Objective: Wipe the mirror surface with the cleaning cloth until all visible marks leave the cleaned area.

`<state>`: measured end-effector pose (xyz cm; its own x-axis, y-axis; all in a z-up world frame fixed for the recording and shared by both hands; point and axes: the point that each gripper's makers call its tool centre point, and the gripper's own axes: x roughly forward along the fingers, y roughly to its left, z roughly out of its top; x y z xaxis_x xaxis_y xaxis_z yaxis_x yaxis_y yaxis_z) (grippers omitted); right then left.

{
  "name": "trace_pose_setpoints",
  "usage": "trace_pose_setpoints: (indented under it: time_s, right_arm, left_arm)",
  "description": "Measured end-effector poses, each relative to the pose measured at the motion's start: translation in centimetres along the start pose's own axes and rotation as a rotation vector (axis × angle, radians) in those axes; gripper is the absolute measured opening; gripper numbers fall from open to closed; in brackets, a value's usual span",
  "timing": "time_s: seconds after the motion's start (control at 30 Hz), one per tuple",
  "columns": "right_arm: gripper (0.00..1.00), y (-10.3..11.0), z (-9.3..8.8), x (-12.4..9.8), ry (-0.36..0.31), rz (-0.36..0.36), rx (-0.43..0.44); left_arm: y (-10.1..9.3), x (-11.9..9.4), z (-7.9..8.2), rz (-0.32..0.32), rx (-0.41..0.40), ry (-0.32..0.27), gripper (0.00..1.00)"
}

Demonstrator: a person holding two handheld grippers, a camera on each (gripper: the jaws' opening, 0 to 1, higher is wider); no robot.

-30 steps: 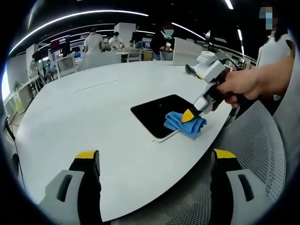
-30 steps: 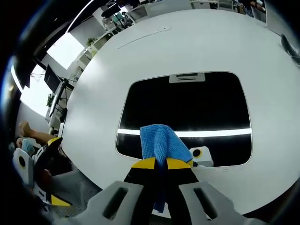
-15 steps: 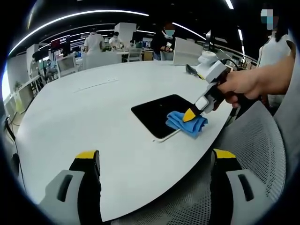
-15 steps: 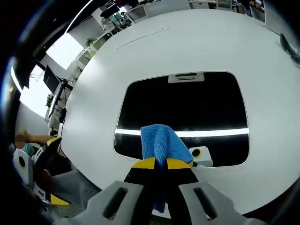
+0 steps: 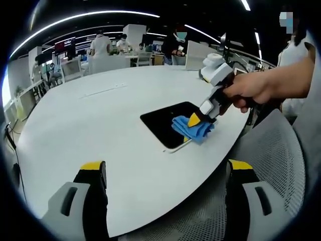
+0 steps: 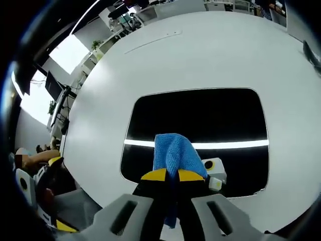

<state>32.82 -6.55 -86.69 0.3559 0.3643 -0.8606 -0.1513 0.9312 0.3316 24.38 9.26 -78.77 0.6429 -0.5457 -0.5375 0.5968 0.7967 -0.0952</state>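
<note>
Right gripper (image 6: 168, 175), jaws closed on the blue cleaning cloth (image 6: 173, 153), presses it onto the dark mirror (image 6: 200, 120) at lower centre of the right gripper view; the mirror lies flat on the white tabletop (image 6: 200, 50). In the left gripper view the left gripper (image 5: 165, 173) hangs at the bottom of the frame, jaws wide apart and empty, short of the tabletop edge. Risks: the unbraced mirror may slide toward the near edge under the wipe; the bunched cloth may miss marks, none discernible here.

Left tool (image 5: 165, 173) black, yellow-tipped, grey housings; right tool (image 6: 168, 176) seemingly alike
</note>
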Motion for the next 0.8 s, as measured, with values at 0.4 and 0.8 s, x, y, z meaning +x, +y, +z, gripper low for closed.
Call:
trace_pose_setpoints:
  time_s: [0.4,0.8]
  right_arm:
    - [0.0,-0.4,2.4,0.9,-0.009,-0.003,-0.007]
    - [0.0,-0.5,4.0,1.7,-0.013,0.007,-0.016]
  left_arm:
    - [0.5,0.1,0.0,0.035,-0.006,-0.003,0.99]
    - [0.5,0.3,-0.5,0.02,-0.032,0.02,0.99]
